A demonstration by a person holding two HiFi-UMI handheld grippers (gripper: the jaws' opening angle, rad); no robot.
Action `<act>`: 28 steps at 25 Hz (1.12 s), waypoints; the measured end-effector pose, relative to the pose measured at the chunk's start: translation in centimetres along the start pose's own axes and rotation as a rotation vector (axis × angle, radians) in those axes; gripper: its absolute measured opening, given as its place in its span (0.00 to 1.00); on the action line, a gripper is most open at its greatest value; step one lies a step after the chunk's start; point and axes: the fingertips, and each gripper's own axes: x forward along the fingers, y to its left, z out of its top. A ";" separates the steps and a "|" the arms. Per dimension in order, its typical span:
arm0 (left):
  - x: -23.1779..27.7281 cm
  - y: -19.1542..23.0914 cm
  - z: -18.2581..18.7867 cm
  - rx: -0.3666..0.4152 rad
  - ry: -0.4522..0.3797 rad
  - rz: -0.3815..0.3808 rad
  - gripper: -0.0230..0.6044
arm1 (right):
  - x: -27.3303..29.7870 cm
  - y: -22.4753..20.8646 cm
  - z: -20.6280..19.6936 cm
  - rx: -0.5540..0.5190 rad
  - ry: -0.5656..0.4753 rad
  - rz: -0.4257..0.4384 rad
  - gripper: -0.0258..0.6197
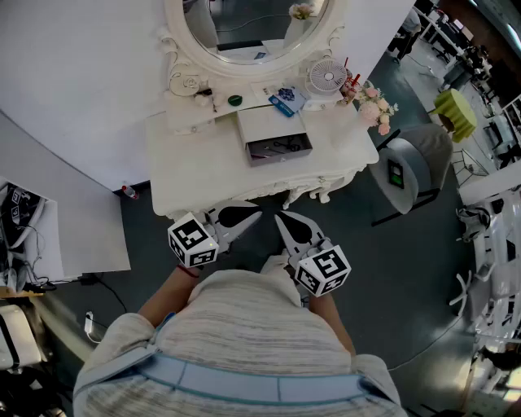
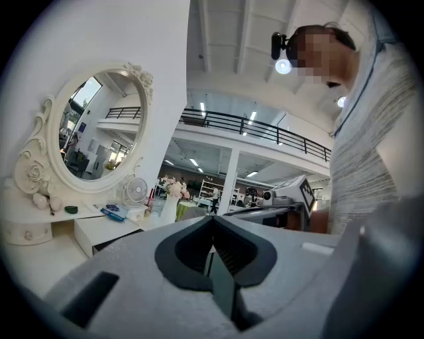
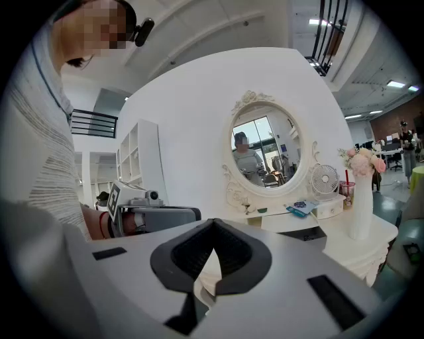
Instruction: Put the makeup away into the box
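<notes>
I am standing back from the white surface (image 1: 195, 175), holding both tongs low near my waist and well apart from everything on it. I read this as a ready posture before the first reach. The box (image 1: 267, 124) is sitting mid-surface, just below the oval mirror (image 1: 248, 24), with its drawer (image 1: 279, 149) pulled out toward me, probably so things can be dropped straight in. Something dark is lying in the drawer, too small to identify. The makeup is waiting on the far ledge at the mirror's foot: a blue packet (image 1: 286, 99) is lying just beyond the box's far right corner, and a small green pot (image 1: 234, 100) is sitting to its left. A fan (image 1: 327, 78) and pink flowers (image 1: 372, 104) are crowding the far right, so I am expecting to reach in from the near side. The left tongs (image 1: 257, 215) are pressed together with nothing between them. The right tongs (image 1: 279, 217) are likewise pressed together and empty. The two tips are nearly meeting in front of me.
</notes>
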 end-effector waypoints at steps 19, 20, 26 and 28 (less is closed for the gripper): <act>2.1 1.5 0.0 -0.017 0.003 0.025 0.06 | 0.8 -2.6 0.6 0.066 -0.007 0.035 0.06; 2.4 1.7 0.0 -0.020 0.004 0.029 0.06 | 0.9 -2.9 0.5 0.059 0.003 0.043 0.06; 4.6 3.7 0.0 -0.024 0.013 0.072 0.06 | 2.1 -5.4 0.6 -0.012 0.054 0.096 0.06; 5.6 4.6 0.2 -0.027 0.014 0.092 0.06 | 2.5 -6.6 1.1 -0.027 0.061 0.119 0.06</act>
